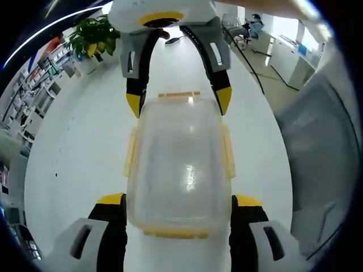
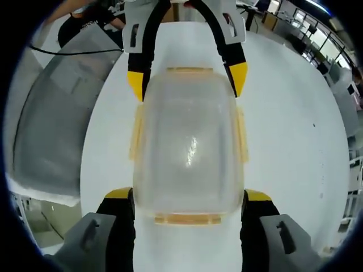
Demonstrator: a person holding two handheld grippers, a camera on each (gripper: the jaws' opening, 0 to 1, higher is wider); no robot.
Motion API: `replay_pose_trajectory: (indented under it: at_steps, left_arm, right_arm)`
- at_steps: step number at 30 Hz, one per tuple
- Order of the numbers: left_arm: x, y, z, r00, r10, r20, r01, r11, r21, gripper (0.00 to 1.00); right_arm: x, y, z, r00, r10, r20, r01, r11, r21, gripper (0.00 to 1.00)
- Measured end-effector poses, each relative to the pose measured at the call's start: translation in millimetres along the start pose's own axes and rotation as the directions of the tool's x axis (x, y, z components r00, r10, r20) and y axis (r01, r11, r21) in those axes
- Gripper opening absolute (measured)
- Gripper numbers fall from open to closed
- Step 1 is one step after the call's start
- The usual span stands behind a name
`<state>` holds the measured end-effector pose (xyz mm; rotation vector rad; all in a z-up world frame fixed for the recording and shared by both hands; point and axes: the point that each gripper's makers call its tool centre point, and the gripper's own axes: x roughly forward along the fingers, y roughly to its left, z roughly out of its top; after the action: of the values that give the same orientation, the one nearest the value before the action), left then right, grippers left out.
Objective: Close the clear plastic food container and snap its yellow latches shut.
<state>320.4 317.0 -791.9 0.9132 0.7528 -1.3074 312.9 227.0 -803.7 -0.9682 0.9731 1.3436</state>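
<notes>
We count one clear plastic food container (image 1: 180, 164) on the one white table (image 1: 74, 170), lid resting on top.

Yellow latches (image 1: 179, 94) on the container: four, one on each side. Relative to the container in the left gripper view, one sits at the far end, one at the near end, one along each long side.

Grippers: two. The left gripper (image 1: 178, 218) has two yellow-tipped jaws flanking the container's near end, spread wide. The right gripper (image 1: 178, 105) faces it with two jaws flanking the far end, likewise spread.

One potted plant (image 1: 93, 35) beyond the container's far end, to the left.
</notes>
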Motion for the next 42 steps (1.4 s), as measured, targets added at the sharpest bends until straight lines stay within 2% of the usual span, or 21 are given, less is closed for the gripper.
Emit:
replay_pose_trajectory:
  at_steps: [14, 24, 34, 42]
  left_arm:
    - [-22.9, -16.0, -37.1, 1.0, -0.007, 0.012, 0.007, 1.0, 0.011, 0.7]
    - [-23.5, -13.6, -39.0, 0.999, -0.024, 0.028, 0.023, 0.999, 0.035, 0.7]
    - [-20.7, 7.9, -38.7, 0.997, -0.023, 0.069, 0.021, 0.999, 0.027, 0.71]
    - [-15.3, 35.5, -37.0, 0.997, -0.027, 0.066, 0.024, 0.999, 0.044, 0.71]
  right_arm:
    - [13.3, 19.6, 41.1, 1.0, -0.007, 0.017, 0.007, 1.0, 0.015, 0.73]
    - [14.1, 19.5, 43.5, 1.0, -0.014, 0.014, 0.014, 0.999, 0.041, 0.73]
    - [14.5, -2.3, 42.2, 1.0, -0.017, -0.016, 0.017, 0.999, 0.037, 0.73]
    - [13.4, -30.1, 39.6, 0.999, -0.024, -0.024, 0.025, 0.998, 0.051, 0.74]
